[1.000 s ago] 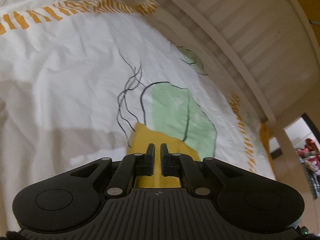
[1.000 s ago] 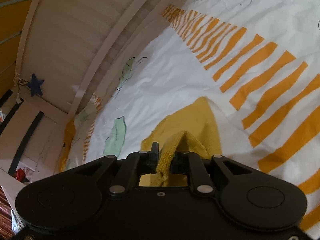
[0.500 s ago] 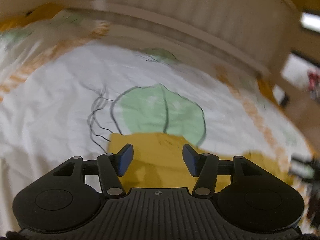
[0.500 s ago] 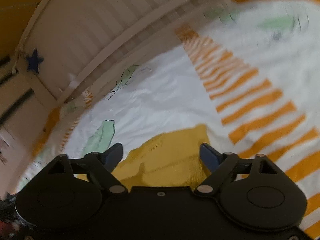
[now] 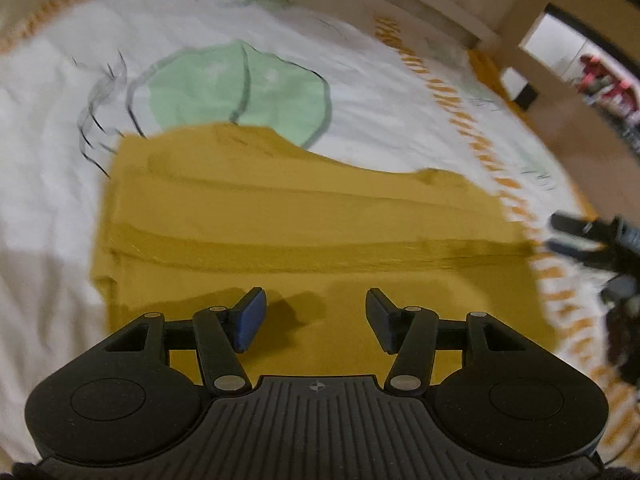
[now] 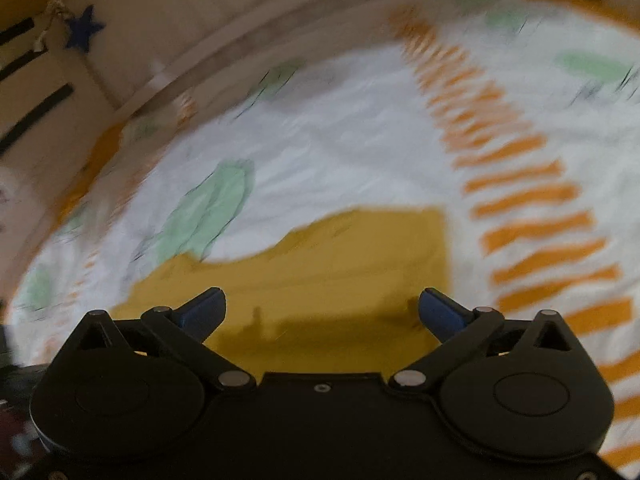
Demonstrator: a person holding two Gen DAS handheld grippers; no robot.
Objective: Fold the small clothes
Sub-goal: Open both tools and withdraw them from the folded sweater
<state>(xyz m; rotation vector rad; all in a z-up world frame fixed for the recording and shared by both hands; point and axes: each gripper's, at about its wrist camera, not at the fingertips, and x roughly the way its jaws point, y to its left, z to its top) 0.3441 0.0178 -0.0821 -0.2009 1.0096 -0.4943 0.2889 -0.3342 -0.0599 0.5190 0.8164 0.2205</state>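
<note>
A mustard-yellow garment (image 5: pixel 312 224) lies flat on the patterned bedsheet (image 5: pixel 48 184), with a fold band running across it. My left gripper (image 5: pixel 316 314) is open and empty, held above the garment's near part. In the right wrist view the same garment (image 6: pixel 340 272) lies below my right gripper (image 6: pixel 322 310), which is wide open and empty. The right gripper also shows at the right edge of the left wrist view (image 5: pixel 592 236). Both views are motion-blurred.
The sheet (image 6: pixel 340 148) is white with orange stripes and green leaf shapes. A white slatted bed rail (image 6: pixel 208 40) curves along the far side. A blue star (image 6: pixel 82 28) hangs on it. A doorway (image 5: pixel 560 52) is at far right.
Both grippers were shut on the yellow garment a second ago; they have opened, let it go and pulled back. The garment now lies flat on the sheet.
</note>
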